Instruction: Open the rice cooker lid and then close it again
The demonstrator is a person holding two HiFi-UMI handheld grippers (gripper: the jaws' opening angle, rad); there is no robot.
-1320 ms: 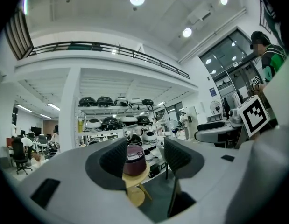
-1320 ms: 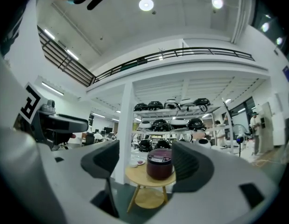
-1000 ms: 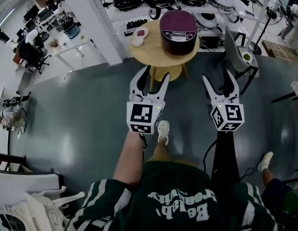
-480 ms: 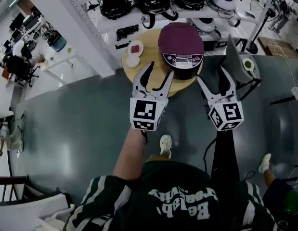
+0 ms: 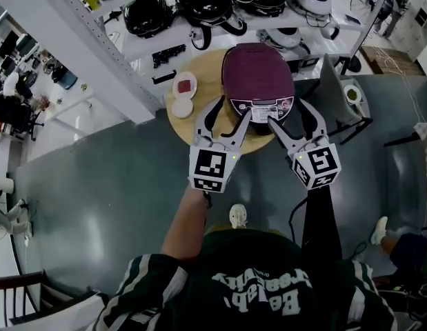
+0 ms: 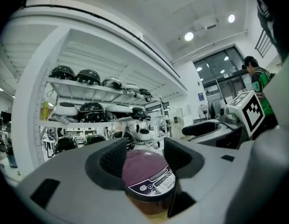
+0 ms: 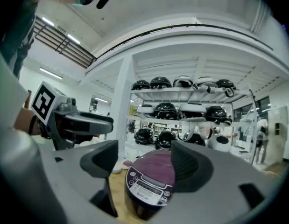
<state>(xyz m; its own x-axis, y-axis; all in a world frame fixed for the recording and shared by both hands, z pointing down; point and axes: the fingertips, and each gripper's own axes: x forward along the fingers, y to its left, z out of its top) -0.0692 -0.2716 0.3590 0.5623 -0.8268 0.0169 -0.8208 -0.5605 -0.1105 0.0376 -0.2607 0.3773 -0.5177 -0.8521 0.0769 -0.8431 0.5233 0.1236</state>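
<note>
Round wooden surface (image 5: 207, 74) on grey floor (image 5: 96, 185), white shelving (image 5: 103, 47) across the frame's top. One purple rice cooker (image 5: 257, 78), lid down, centre-top; two small dishes (image 5: 185, 85) left of it. The left hand-held gripper (image 5: 232, 109) and right hand-held gripper (image 5: 290, 112) both gape empty, the right's jaws just narrowed slightly

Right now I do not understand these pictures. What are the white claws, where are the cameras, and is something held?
No robot: a person holds a two-jaw tool in each hand. The top-down picture is from a camera on the person's head. It shows the left gripper and right gripper, both open and empty, near a closed purple rice cooker on a round wooden table beside two small dishes. The other two pictures come from cameras on each gripper, looking between its jaws at the cooker.
</note>
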